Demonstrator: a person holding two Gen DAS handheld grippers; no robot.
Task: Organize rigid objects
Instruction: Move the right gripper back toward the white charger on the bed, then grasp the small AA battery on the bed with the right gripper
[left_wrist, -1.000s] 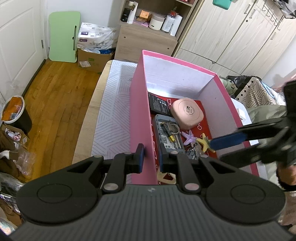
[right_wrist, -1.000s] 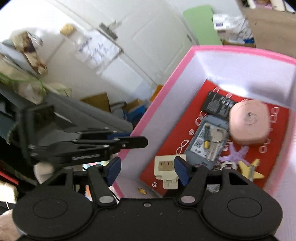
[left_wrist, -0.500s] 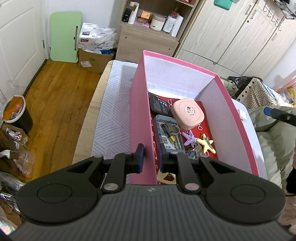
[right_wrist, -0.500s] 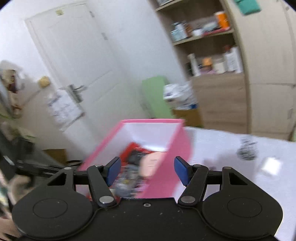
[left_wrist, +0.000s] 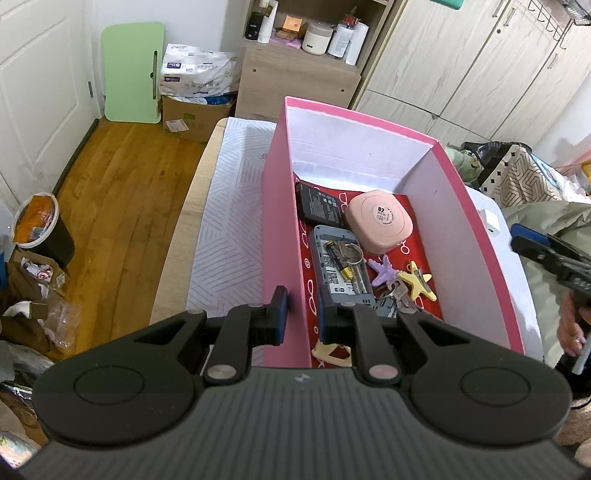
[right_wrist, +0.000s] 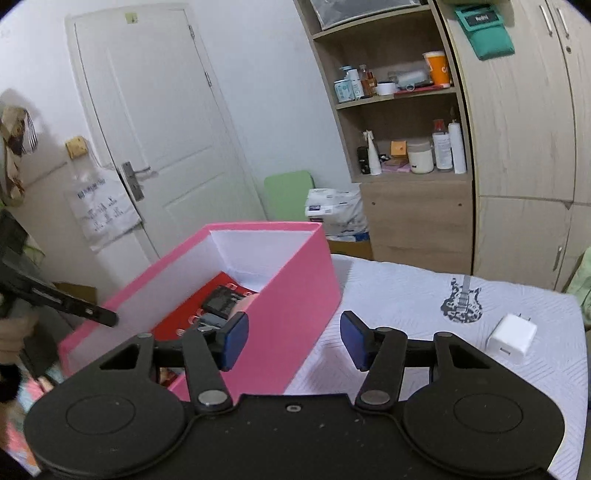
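While the pink box (left_wrist: 282, 206) stands on the white patterned surface (left_wrist: 229, 206) with small things inside, the left tool (left_wrist: 301, 314) pinches its near wall. At three o'clock from the box lies a white charger (right_wrist: 511, 338). The right tool (right_wrist: 293, 338) is empty, its jaws closing.

The right gripper (right_wrist: 293, 338) has pulled out of the pink box (right_wrist: 295, 295). A second ago it hung over the clutter inside; now it sits outside the box's right wall, at the right edge of the left wrist view, jaws closing on nothing, facing the shelves, a white charger (right_wrist: 511, 338) at right.
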